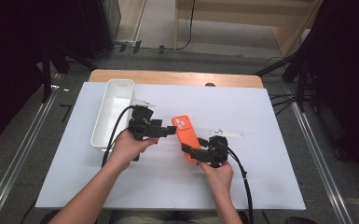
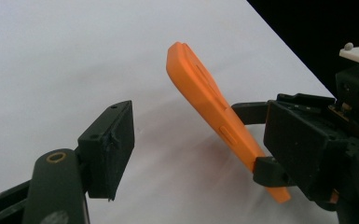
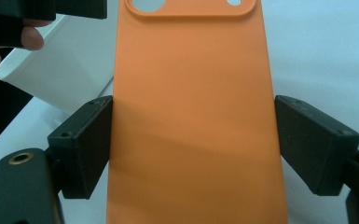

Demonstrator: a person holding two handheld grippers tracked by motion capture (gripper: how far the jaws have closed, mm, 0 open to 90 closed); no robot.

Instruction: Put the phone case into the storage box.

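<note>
Right gripper [image 1: 192,150] is clamping the orange phone case [image 1: 185,135] by its long edges, jaws pressing both sides at its lower half; the case is tilting up off the white table [image 1: 261,140]. Left gripper [image 1: 171,130] is sitting just beside the case's top end, jaws spread wide, gripping nothing. Farther back-left, the white bin [image 1: 114,109] is lying along the table.

You have a long white bin [image 1: 113,109] lying left of centre in the high view, on a white sheet [image 1: 242,182] that covers the wooden table [image 1: 168,77]. In the right gripper view that bin [image 3: 60,79] fills the upper left. Grey floor [image 1: 326,154] borders the table.
</note>
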